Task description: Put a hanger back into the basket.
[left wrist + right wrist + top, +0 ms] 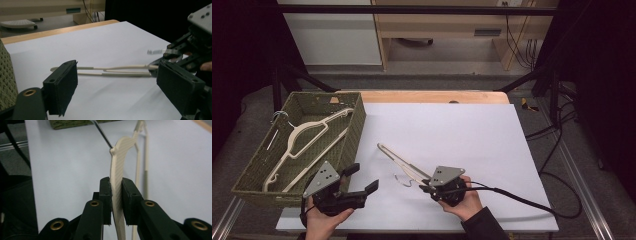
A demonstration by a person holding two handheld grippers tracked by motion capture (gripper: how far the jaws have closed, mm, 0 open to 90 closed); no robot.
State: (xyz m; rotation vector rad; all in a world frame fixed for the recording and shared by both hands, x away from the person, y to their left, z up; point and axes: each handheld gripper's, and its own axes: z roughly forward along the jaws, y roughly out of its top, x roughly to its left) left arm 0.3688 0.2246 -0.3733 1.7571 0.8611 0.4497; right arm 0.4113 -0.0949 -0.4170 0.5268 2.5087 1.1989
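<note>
Far left, a woven olive-green rectangular basket (pixel 357 122) holds a cream plastic clothes hanger (pixel 307 135) lying flat inside. Just beside its near corner, the left gripper (pixel 362 182) hovers over the white-covered tabletop (pixel 452 130), jaws wide apart and empty. Right of it, the right gripper (pixel 428 186) has its jaws clamped on a second cream plastic hanger (pixel 399 161) (metal hook beside the jaws), far end on the tabletop.

Looked like a lab or test room to me, not anyone's home. The worktop (pixel 452 135) was covered in plain white sheet and boxed in by a black metal frame (pixel 412 10), cables (pixel 557 130) trailed over grey carpet (pixel 432 80), and bare light-wood office furniture (pixel 442 30) stood behind.
</note>
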